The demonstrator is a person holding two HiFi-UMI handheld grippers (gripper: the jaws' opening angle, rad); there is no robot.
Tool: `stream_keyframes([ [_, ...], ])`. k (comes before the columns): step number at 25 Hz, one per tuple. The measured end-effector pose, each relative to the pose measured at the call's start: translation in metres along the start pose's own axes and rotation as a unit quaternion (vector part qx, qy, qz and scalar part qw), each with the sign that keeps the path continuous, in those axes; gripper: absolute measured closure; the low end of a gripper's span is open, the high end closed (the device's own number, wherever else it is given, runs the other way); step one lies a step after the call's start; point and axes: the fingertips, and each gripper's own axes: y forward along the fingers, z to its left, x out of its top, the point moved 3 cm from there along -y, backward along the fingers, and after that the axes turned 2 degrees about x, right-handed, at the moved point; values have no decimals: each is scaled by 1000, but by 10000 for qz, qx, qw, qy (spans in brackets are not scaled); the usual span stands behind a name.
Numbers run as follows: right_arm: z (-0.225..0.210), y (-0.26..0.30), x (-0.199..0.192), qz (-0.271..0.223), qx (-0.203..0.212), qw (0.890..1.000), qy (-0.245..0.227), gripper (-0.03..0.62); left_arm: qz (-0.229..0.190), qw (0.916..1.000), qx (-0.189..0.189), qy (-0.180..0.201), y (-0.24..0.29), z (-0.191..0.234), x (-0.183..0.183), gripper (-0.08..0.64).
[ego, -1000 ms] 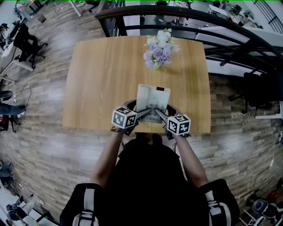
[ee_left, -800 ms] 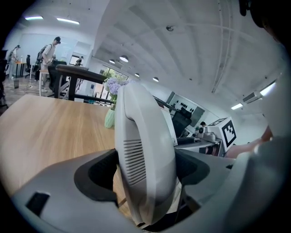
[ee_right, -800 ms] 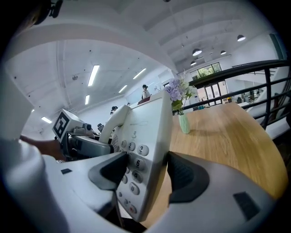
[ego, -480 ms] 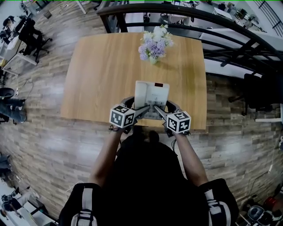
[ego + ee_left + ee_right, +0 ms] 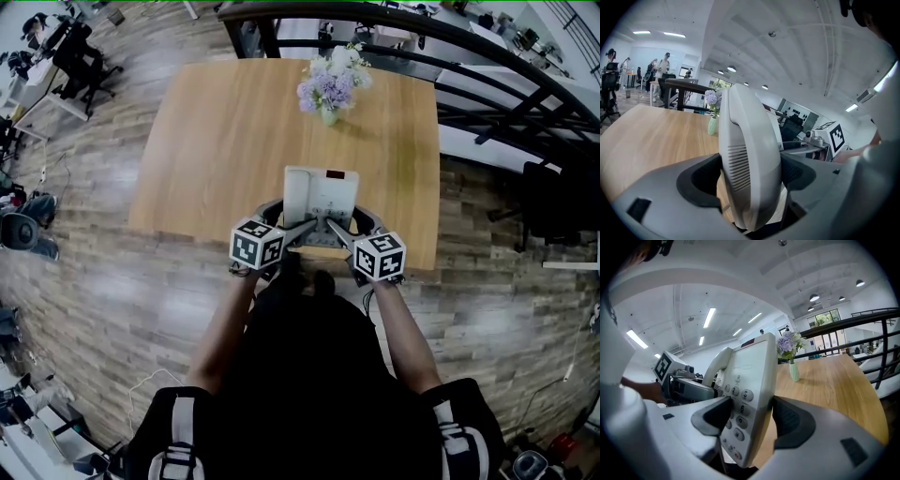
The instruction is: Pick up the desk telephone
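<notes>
Here left tongs [image 5: 750, 176] and right tongs [image 5: 745, 416] pinch the desk telephone [image 5: 321, 192], keys [image 5: 747, 395] 3, 6 legible.

I see an off-white telephone [image 5: 321, 195] with pale grey round keys and a dark red strip along its top edge. The left hand-held gripper [image 5: 302, 230] and right hand-held gripper [image 5: 337, 232] are mid grey with darker charcoal pads [image 5: 701, 180]. Each carries a cube [image 5: 257, 244] patterned in black-and-white squares. The bench [image 5: 216, 141] is light honey wood with fine straight grain. The flowers [image 5: 330, 82] are lilac and white, in a pale green vase [image 5: 793, 372]. The floor [image 5: 84, 281] shows grey-brown planks. The railing [image 5: 487, 56] is black, as is the person's top [image 5: 309, 375].
</notes>
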Motion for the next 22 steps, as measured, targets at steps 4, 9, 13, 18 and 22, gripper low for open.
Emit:
stream_keyframes([
  [4,3,-4,0,-41,83,9999,-49,295,-37,9999,91,74,-4,-5,0,167],
  [9,7,-13,0,-89,167,9996,-192,295,-147,9997,167,81,-11,-16,-2,167],
  [13,7,-19,-4,-75,199,9994,-256,295,-182,9996,205,61,-11,-22,-7,169],
  [18,7,-22,-3,-84,203,9993,-315,296,-210,9995,220,55,-11,-25,-8,169],
  [22,7,-24,-4,-99,181,9991,-357,296,-210,9995,205,65,-10,-26,-9,169],
])
